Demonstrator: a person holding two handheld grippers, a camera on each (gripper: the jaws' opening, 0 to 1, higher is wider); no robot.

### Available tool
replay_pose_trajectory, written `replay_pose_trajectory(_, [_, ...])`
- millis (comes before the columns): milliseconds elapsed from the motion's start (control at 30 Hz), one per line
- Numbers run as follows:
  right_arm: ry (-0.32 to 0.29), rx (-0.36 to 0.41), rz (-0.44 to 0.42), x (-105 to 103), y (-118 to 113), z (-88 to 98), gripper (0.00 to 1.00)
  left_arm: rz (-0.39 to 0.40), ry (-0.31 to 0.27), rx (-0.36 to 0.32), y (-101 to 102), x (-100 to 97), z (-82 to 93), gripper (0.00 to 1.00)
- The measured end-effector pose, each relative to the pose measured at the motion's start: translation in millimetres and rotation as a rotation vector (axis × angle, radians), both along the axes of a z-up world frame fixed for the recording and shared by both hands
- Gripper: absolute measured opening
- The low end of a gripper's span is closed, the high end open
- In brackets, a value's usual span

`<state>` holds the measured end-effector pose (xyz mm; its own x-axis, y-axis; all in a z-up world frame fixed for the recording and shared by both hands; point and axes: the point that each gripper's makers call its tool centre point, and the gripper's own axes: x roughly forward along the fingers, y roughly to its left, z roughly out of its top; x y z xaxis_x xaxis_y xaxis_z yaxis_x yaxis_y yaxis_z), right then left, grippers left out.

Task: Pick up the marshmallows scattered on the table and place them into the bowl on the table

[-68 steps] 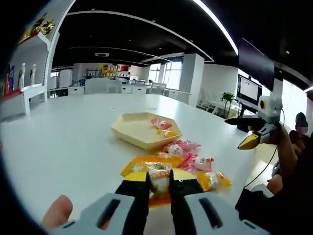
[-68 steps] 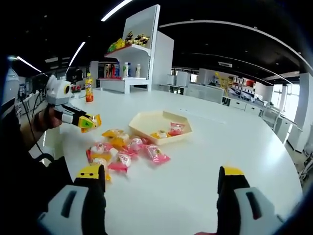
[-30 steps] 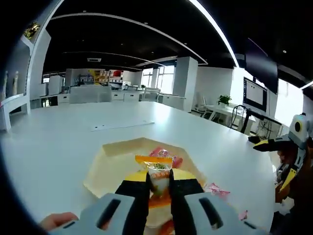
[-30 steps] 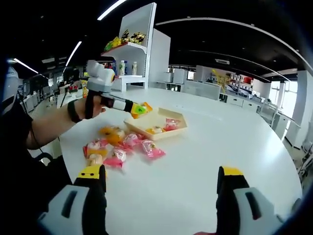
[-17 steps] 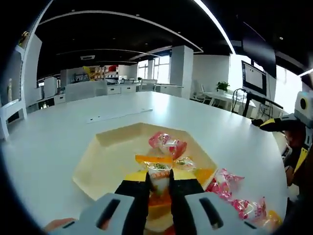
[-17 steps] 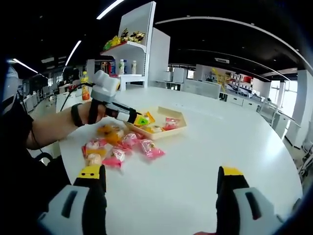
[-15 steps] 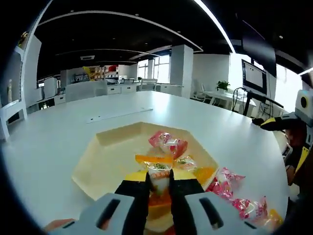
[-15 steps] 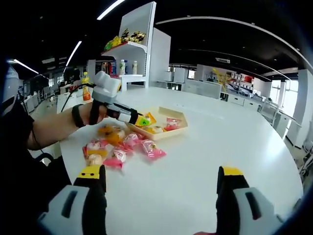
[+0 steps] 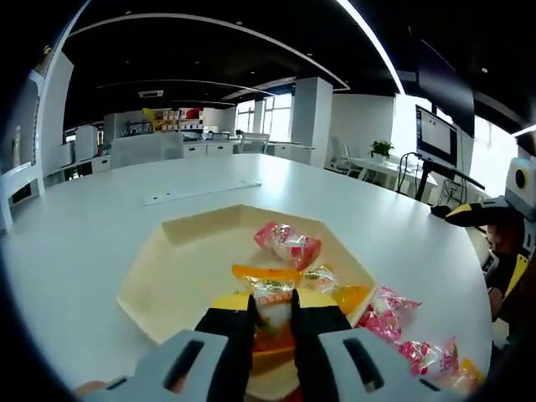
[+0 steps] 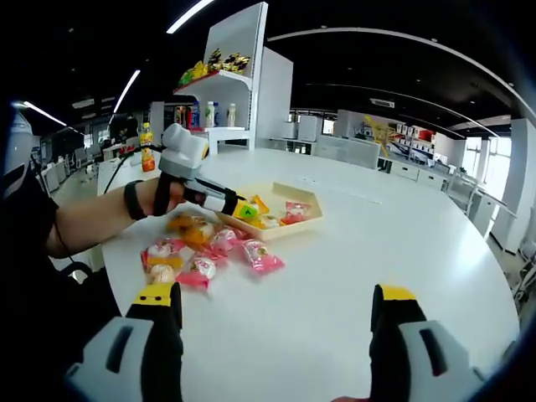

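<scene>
This is looking like an open-plan office or showroom: a long white bench (image 10: 352,251) is stretching through a wide hall under a dark ceiling with curved light strips (image 9: 368,42). A monitor (image 9: 435,138) is standing near bright windows (image 9: 276,117), and a white shelf unit (image 10: 222,113) is displaying bottles and packets (snacks, apparently).

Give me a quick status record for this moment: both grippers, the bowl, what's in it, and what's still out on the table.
left gripper: shut on an orange-wrapped marshmallow, held over the bowl
right gripper: open, holding nothing, hovering above the white table
bowl: cream hexagonal bowl, upright on the table
in bowl: a pink-wrapped marshmallow and an orange-wrapped piece
still on table: pile of pink and orange wrapped marshmallows beside the bowl
</scene>
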<state>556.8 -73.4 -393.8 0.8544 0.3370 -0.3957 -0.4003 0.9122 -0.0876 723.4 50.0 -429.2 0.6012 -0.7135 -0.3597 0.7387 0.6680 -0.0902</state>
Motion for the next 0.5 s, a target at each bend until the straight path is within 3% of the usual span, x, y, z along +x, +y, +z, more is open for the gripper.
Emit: replay_pose_trajectory(500, [-0.006,-0.008,-0.008,-0.7,-4.5,3.4,0.90,0.008,0.004,-0.005,0.9,5.1,-0.4,0.20])
